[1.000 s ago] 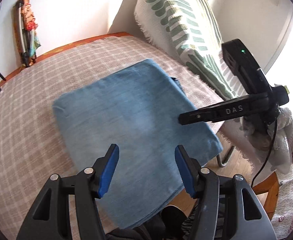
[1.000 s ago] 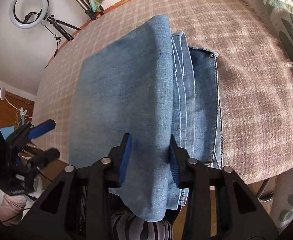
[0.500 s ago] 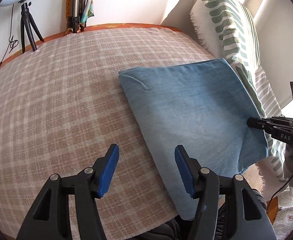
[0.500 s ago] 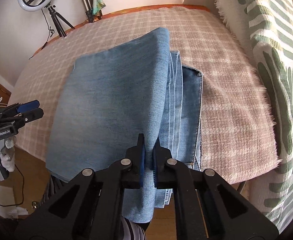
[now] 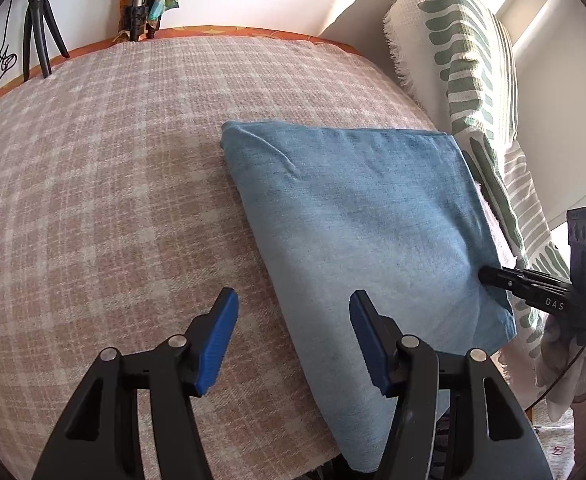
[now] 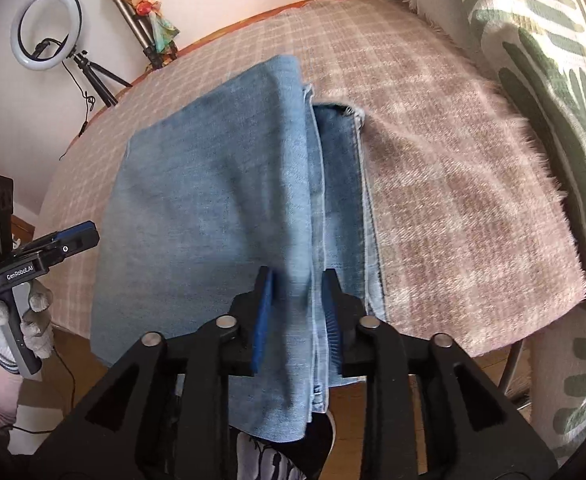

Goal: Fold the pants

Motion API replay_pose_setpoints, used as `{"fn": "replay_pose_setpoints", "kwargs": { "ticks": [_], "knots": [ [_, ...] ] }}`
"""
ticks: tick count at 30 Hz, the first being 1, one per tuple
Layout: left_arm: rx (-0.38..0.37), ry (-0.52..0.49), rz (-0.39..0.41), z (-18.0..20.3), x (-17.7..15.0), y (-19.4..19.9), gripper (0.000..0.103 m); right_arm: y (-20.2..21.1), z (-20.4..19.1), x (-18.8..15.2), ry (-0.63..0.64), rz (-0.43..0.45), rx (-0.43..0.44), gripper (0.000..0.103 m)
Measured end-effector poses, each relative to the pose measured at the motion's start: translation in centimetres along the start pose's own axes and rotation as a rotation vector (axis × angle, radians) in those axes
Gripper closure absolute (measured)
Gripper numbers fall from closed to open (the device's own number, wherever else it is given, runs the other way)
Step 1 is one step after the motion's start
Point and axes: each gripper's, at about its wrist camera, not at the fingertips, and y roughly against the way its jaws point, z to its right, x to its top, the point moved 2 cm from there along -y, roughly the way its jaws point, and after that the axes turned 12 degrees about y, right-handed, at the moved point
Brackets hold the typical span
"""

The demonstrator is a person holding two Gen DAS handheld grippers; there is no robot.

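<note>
Left wrist view shows the pants [image 5: 357, 216] already folded into a compact blue rectangle, lying on the checked cloth [image 5: 105, 184] that covers the bench, toward its right side near the green-patterned throw [image 5: 465, 60]. The left tongs [image 5: 293, 320] stand spread wide and hold nothing, hovering above the near edge of the bundle and the bare cloth beside it.

In the right wrist view the stacked denim layers show along the bundle's right edge, several seams lying side by side, and the near end of the pants hangs over the bench edge. The right tongs [image 6: 295, 312] straddle that edge layer; their pads sit a little apart with the denim between them, so the grip looks loose or only partly closed, not a firm pinch.

By this reading the folding itself is largely done: the legs appear doubled over into a neat stack. What seems left is small, namely squaring the offset layers at the right edge, perhaps drawing the bundle fully onto the bench, and letting go.
</note>
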Motion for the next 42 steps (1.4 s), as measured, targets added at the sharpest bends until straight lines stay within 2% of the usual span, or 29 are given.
{"fn": "replay_pose_setpoints", "kwargs": {
  "ticks": [1,3,4,12,16,19,24,28,32,35,39,42],
  "knots": [
    [0.001,0.001,0.003,0.0,0.0,-0.1,0.047,0.4,0.2,0.1,0.01,0.009,-0.008,0.058],
    [0.003,0.003,0.006,0.1,0.1,-0.4,0.047,0.7,0.7,0.5,0.017,0.02,0.016,0.033],
    [0.002,0.005,0.003,0.1,0.2,-0.7,0.047,0.7,0.9,0.7,0.017,0.024,0.029,0.031],
    [-0.001,0.009,-0.014,0.4,0.5,-1.9,0.047,-2.3,3.2,2.8,0.085,0.017,0.052,0.029],
    [0.001,0.012,-0.017,0.4,0.8,-2.2,0.047,-3.3,4.2,4.0,0.081,0.037,0.131,0.029],
    [0.0,0.012,-0.025,0.4,1.0,-2.6,0.047,-4.1,4.5,4.2,0.086,0.036,0.174,0.02],
    [-0.005,0.023,-0.043,0.5,1.5,-3.3,0.047,-5.8,4.8,4.3,0.052,0.036,0.287,0.019],
    [-0.018,0.037,-0.052,0.3,1.7,-3.8,0.047,-5.9,4.5,4.3,0.065,0.066,0.321,0.012],
    [-0.039,0.043,-0.048,0.1,1.8,-4.2,0.047,-5.8,4.1,4.2,0.071,0.071,0.373,0.012],
    [-0.053,0.041,-0.051,0.3,1.9,-4.4,0.047,-5.9,3.3,4.1,0.109,0.063,0.387,0.021],
    [-0.046,0.007,-0.051,1.2,1.9,-4.5,0.047,-6.0,2.6,3.9,0.17,0.072,0.376,0.022],
    [-0.048,0.003,-0.054,1.2,2.0,-4.6,0.047,-6.2,2.6,4.1,0.128,0.102,0.37,0.022]
  ]
}}
